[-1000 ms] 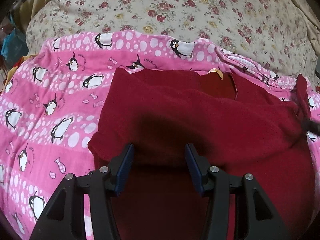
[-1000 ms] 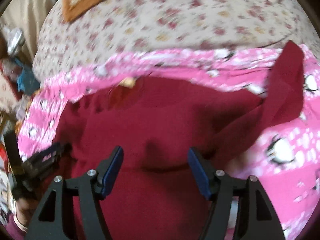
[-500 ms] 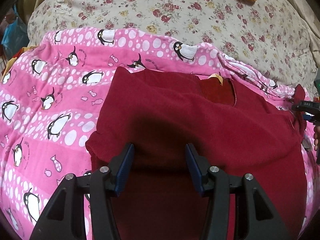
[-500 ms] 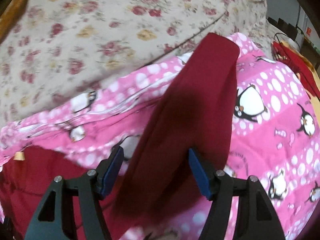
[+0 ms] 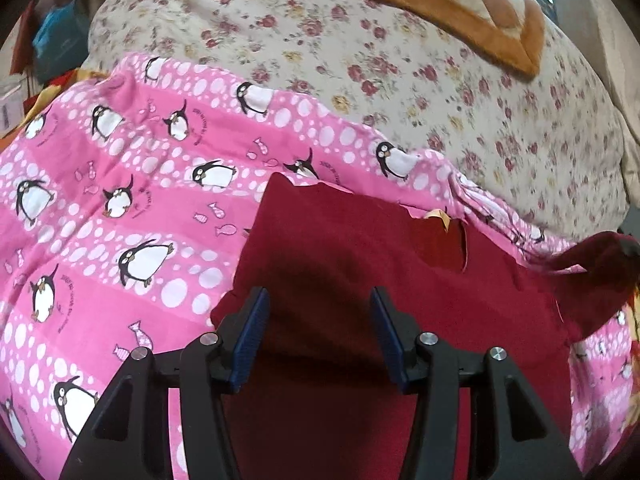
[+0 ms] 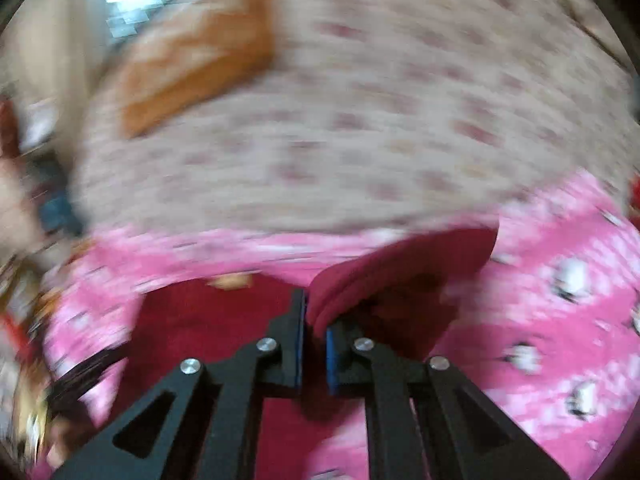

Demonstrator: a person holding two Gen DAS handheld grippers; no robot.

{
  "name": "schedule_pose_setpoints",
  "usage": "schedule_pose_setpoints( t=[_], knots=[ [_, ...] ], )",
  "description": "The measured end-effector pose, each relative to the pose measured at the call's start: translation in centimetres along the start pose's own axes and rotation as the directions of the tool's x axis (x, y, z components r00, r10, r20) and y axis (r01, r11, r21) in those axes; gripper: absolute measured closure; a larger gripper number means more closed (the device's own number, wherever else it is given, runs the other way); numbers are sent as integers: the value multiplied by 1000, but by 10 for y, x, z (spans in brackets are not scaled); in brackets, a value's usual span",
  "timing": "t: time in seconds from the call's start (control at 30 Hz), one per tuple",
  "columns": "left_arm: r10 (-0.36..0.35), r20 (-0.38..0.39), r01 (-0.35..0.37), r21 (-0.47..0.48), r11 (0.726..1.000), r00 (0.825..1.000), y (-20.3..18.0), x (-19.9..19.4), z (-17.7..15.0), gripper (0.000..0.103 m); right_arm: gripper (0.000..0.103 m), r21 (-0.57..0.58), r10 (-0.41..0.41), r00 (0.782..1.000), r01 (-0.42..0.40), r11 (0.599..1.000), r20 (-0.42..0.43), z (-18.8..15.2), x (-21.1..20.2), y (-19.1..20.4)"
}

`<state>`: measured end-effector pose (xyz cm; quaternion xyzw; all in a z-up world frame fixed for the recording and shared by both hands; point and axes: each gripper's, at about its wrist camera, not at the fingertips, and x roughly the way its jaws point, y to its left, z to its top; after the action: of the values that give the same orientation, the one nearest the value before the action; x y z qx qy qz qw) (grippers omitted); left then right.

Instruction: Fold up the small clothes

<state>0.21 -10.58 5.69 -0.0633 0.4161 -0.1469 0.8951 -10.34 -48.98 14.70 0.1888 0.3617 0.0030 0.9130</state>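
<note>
A dark red top (image 5: 360,264) lies on a pink penguin-print sheet (image 5: 120,200), its neck with a tan label (image 5: 438,214) at the far side. My left gripper (image 5: 318,312) is open and empty, hovering over the top's left part. In the blurred right wrist view my right gripper (image 6: 315,320) is shut on the top's red sleeve (image 6: 404,272), which is lifted and folded over toward the body (image 6: 208,320). The raised sleeve also shows in the left wrist view (image 5: 596,264) at the right edge.
A floral quilt (image 5: 400,80) lies beyond the pink sheet, with an orange-bordered cushion (image 5: 460,12) on it at the back. Clutter, including blue fabric (image 5: 56,40), sits off the bed's left side.
My right gripper closed on the sleeve and swung it left toward the top's body. My left gripper stayed open and tilted up a little.
</note>
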Motion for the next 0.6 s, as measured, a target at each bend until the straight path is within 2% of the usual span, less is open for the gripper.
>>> schedule_pose_setpoints(
  t=[0.07, 0.1, 0.13, 0.2, 0.27, 0.3, 0.37, 0.43, 0.6],
  knots=[
    [-12, -11, 12, -18, 1000, 1000, 4, 2, 0, 72, 93, -96, 128, 991, -132, 987, -48, -21, 2, 45],
    [-18, -16, 18, -23, 1000, 1000, 5, 2, -1, 72, 92, -143, 171, 980, -184, 972, -102, -37, 10, 65],
    [-25, -19, 25, -24, 999, 999, 5, 2, -1, 72, 88, -189, 180, 969, -211, 959, -169, -56, 21, 81],
    [-42, -20, 41, -15, 999, 999, 2, 0, -2, 72, 66, -245, 126, 951, -198, 949, -281, -91, 45, 95],
    [-63, -20, 63, -5, 998, 998, -1, -1, -3, 72, 63, -249, 62, 928, -162, 955, -368, -116, 65, 91],
    [-85, -22, 85, 0, 996, 996, -3, -2, -3, 72, 63, -222, 63, 923, -157, 962, -379, -124, 68, 86],
    [-108, -28, 108, 5, 994, 994, -6, -2, -3, 72, 62, -155, 105, 928, -169, 973, -357, -124, 63, 78],
    [-133, -42, 134, 7, 991, 990, -9, 1, -4, 72, 57, -94, 142, 932, -183, 979, -333, -117, 56, 68],
    [-175, -75, 176, 13, 984, 982, -19, 9, 3, 72, 40, -84, 134, 953, -162, 983, -270, -104, 31, 58]
  ],
)
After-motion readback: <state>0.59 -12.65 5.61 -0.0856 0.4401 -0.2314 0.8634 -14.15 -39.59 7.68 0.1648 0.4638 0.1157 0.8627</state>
